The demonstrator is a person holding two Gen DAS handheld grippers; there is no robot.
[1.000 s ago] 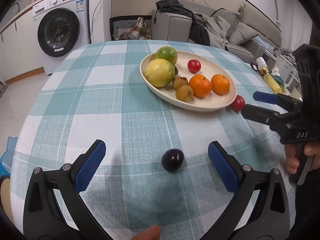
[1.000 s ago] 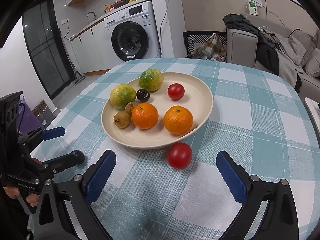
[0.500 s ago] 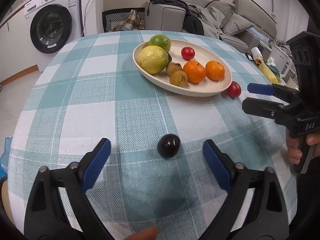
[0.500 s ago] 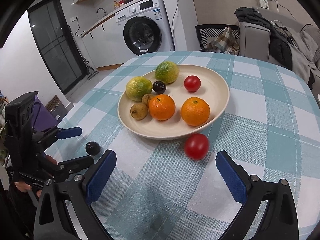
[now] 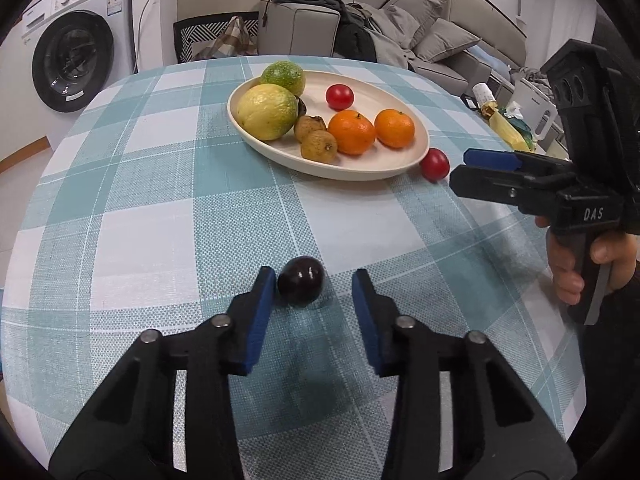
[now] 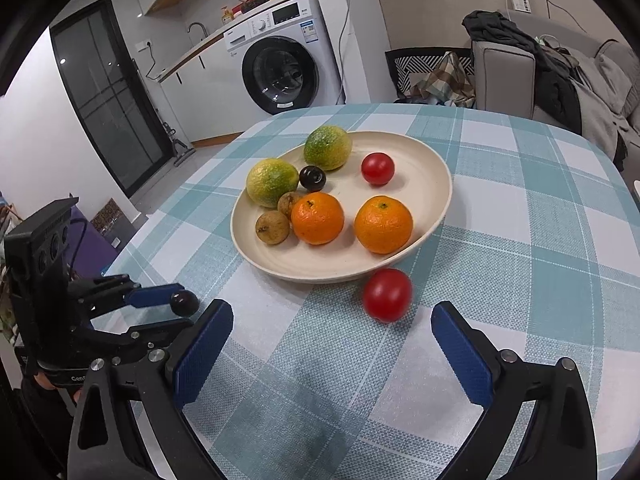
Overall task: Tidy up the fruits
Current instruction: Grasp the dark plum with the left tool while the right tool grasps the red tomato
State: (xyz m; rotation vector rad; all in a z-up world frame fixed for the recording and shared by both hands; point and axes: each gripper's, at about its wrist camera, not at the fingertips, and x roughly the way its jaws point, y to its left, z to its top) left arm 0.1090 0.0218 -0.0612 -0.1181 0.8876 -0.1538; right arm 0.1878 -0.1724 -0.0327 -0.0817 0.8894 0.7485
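**A:** Dark plum [image 5: 300,286] — where does it lie?

**B:** On the teal-and-white checked tablecloth [image 5: 160,208], near the table's close edge, well apart from the cream plate [image 5: 360,170]. It sits between the blue pads of the left gripper [image 5: 314,292]. The jaws are closing; the left pad touches the plum, the right pad stands a gap away, so nothing grips it yet.

**A:** And the other gripper?

**B:** The right gripper [image 6: 332,326] hangs with its jaws wide apart, holding nothing. A red tomato [image 6: 387,295] lies loose on the cloth just beyond its fingertips, just beside the plate's near rim.

**A:** What fills the plate?

**B:** Two oranges [image 6: 383,224], two small brown fruits [image 6: 272,227], a yellow-green citrus [image 6: 272,182], a greener one [image 6: 327,147] behind it, a second dark plum [image 6: 312,178] and another red tomato [image 6: 377,168].

**A:** Does anything block the way?

**B:** Bare cloth runs between the plum and the plate. The right gripper and the hand [image 5: 576,268] holding it stand at the right side of the table, near the loose tomato.

**A:** And beyond the table?

**B:** A washing machine [image 5: 76,56] far left, a grey sofa [image 5: 424,40] heaped with clothes far right. The round table edge curves close on the left.
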